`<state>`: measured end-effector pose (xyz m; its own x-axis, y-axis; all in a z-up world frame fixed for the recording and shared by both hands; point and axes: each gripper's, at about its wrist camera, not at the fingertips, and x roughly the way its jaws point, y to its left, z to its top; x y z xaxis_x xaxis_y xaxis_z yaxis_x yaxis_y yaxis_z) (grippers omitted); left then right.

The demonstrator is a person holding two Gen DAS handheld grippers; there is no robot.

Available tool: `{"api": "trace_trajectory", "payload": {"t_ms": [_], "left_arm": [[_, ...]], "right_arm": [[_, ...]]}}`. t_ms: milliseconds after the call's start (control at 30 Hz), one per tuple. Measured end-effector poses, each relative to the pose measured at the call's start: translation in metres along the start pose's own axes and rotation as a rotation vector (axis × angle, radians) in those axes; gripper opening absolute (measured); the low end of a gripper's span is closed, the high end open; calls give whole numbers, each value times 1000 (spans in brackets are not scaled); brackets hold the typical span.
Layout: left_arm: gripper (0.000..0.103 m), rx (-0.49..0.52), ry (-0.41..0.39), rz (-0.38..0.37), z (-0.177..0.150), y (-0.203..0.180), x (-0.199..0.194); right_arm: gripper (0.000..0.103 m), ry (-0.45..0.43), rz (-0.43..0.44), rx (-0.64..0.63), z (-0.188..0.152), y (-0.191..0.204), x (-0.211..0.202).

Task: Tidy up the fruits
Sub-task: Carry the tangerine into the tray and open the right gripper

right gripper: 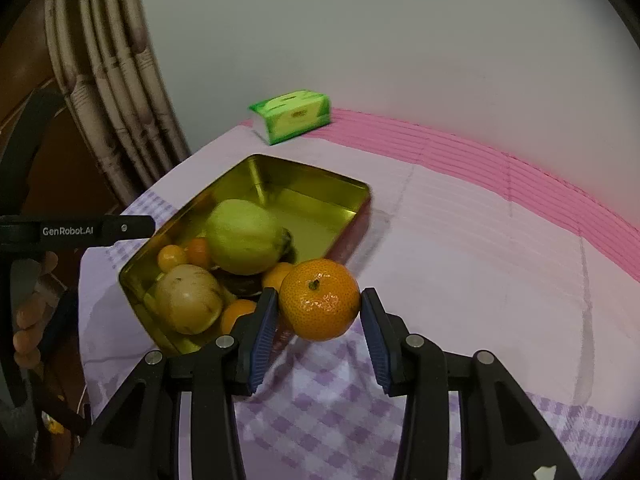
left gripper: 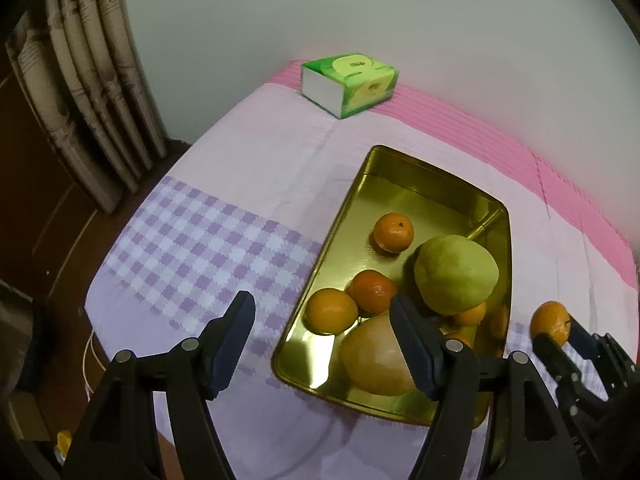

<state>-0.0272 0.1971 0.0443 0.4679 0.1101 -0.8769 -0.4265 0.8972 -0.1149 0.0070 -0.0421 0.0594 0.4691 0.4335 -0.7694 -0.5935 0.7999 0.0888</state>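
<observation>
Pink-and-lilac checked cloth covers the desk; a gold tin sits on it, crowded with fruit. Our right hand-held gripper clamps a mandarin just outside the tin's near rim. Our left hand-held gripper stands open, nothing between its pads. Risks: the mandarin lands on the green pear and rolls out; it clips the rim; the two grippers collide.
</observation>
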Motion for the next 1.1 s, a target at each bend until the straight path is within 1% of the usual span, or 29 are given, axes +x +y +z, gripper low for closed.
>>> {"api": "trace_trajectory", "payload": {"t_ms": [267,467,767,933,1100], "left_arm": [[72,-29,14,20,-3,18,-9],[74,-57,19,23,-6,31,-16],[75,-91,30,19,-11,41,-12],[75,-86,44,11,-13,40,-6],[75,-78,36,5,-14,38,-7]], "right_arm": [[40,26,41,-60,1,23,17],[40,53,66,-65,5,32,31],[40,95,64,-71,7,42,50],[40,98,55,-86,8,46,54],[40,98,50,-90,10,49,58]]}}
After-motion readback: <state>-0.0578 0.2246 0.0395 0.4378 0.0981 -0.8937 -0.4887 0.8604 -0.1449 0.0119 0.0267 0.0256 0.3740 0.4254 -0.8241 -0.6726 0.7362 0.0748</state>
